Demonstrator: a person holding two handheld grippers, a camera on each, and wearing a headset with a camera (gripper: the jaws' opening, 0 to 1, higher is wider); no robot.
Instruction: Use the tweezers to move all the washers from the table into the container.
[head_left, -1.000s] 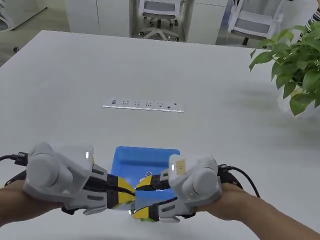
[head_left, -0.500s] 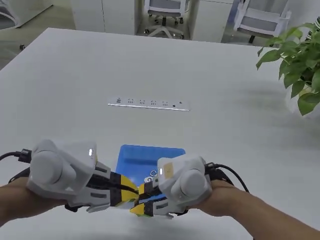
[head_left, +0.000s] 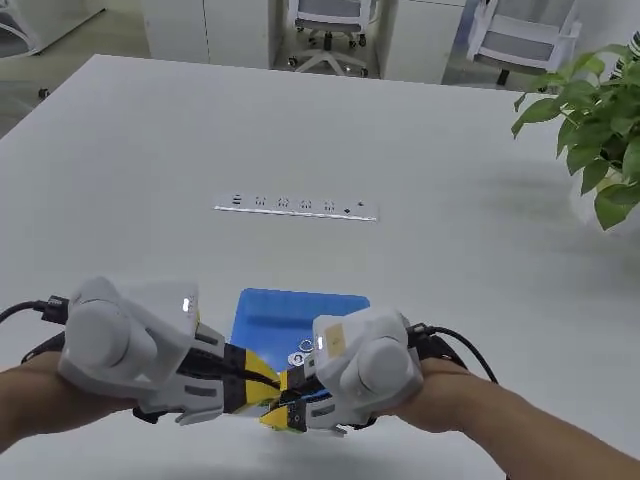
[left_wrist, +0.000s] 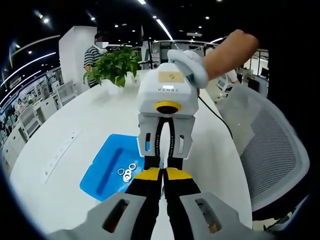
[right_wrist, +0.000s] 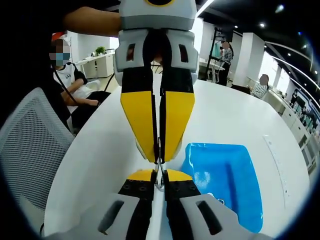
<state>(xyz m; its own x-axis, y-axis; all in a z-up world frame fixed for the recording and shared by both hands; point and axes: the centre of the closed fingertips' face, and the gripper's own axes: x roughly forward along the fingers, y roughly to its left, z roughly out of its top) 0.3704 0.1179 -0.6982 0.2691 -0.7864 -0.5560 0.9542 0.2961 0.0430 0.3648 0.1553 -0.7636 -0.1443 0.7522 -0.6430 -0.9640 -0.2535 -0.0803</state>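
A blue tray (head_left: 300, 308) lies on the white table just beyond my hands, with a few metal washers (head_left: 300, 353) on it. The same washers (left_wrist: 127, 172) sit on the blue tray (left_wrist: 107, 165) in the left gripper view. My left gripper (head_left: 266, 379) and right gripper (head_left: 287, 388) point at each other, tip to tip, above the tray's near edge. In the right gripper view a thin metal pair of tweezers (right_wrist: 159, 167) runs between the shut yellow jaws of the left gripper (right_wrist: 159, 158) into my right gripper (right_wrist: 159, 177), also shut on it. The blue tray (right_wrist: 225, 175) lies to the right.
A white power strip (head_left: 295, 208) lies flat mid-table beyond the tray. A potted green plant (head_left: 590, 120) stands at the right edge. Office chairs (head_left: 325, 25) stand past the table's far side. People sit in the background of the gripper views.
The right gripper has moved left and a little nearer, bringing its tips up against the left gripper's tips. The left gripper has barely moved.
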